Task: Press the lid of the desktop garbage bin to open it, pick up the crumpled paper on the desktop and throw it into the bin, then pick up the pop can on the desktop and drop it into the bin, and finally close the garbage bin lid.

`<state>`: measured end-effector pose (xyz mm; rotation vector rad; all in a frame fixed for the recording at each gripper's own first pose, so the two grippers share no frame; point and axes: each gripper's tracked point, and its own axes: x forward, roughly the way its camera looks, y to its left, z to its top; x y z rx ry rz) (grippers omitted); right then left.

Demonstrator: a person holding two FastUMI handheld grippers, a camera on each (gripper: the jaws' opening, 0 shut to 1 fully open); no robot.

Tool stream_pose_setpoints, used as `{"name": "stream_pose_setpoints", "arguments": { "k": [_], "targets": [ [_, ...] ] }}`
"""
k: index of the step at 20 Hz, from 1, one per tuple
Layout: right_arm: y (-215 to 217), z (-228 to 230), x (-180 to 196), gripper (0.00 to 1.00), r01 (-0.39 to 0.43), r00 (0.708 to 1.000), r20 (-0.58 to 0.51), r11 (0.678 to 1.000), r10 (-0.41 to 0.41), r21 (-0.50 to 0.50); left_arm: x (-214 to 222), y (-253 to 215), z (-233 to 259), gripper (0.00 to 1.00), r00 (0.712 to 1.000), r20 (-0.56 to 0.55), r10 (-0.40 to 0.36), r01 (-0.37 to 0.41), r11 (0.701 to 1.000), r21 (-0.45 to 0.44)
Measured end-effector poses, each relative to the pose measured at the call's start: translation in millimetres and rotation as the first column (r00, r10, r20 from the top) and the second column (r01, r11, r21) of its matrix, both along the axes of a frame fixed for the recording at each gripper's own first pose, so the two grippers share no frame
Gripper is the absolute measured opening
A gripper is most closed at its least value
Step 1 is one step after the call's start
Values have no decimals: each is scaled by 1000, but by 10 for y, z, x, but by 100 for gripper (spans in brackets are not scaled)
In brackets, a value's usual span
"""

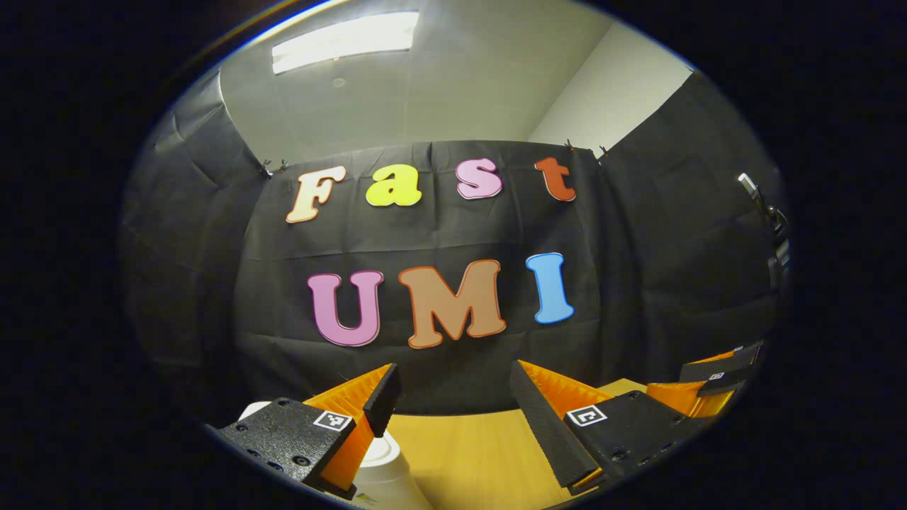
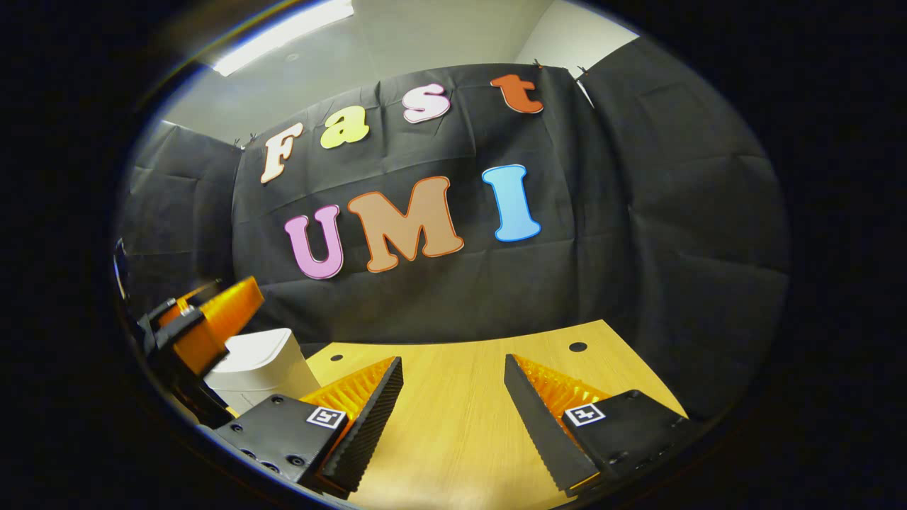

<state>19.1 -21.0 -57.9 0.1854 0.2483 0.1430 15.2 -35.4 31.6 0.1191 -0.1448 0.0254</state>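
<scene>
While both grippers, left (image 1: 453, 397) and right (image 2: 453, 389), hold their jaws wide apart and empty, the bin (image 2: 258, 365) stands left of the right jaws.

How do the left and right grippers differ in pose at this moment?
The left gripper hovers directly above the white garbage bin; the right gripper is over bare wooden desktop, beside the bin. Both are open, holding nothing, facing the booth wall.

One white plastic desktop garbage bin (image 2: 258, 368) stands at the far left of one light wooden table (image 2: 460, 425), which has two dark round holes (image 2: 577, 347).
</scene>
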Motion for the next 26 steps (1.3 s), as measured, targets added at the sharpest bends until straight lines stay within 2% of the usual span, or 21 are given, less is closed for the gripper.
{"name": "stream_pose_setpoints", "arguments": {
  "k": [5,19,23,26],
  "targets": [
    [-3,-57,-3,96,23,1000,-13,999,-22,29,-71,-140,-119,94,999,-21,-33,34,999,42],
    [-17,-6,-40,96,56,998,20,998,-56,12,-35,-71,-303,94,998,-58,-24,22,999,-31],
    [21,118,-96,96,65,993,98,998,-63,-15,-27,-132,-365,94,996,-71,-46,42,998,-52],
    [10,237,-59,95,84,984,166,994,-71,-73,-34,-154,-374,94,996,-75,-58,53,997,-61]
  ]
}}
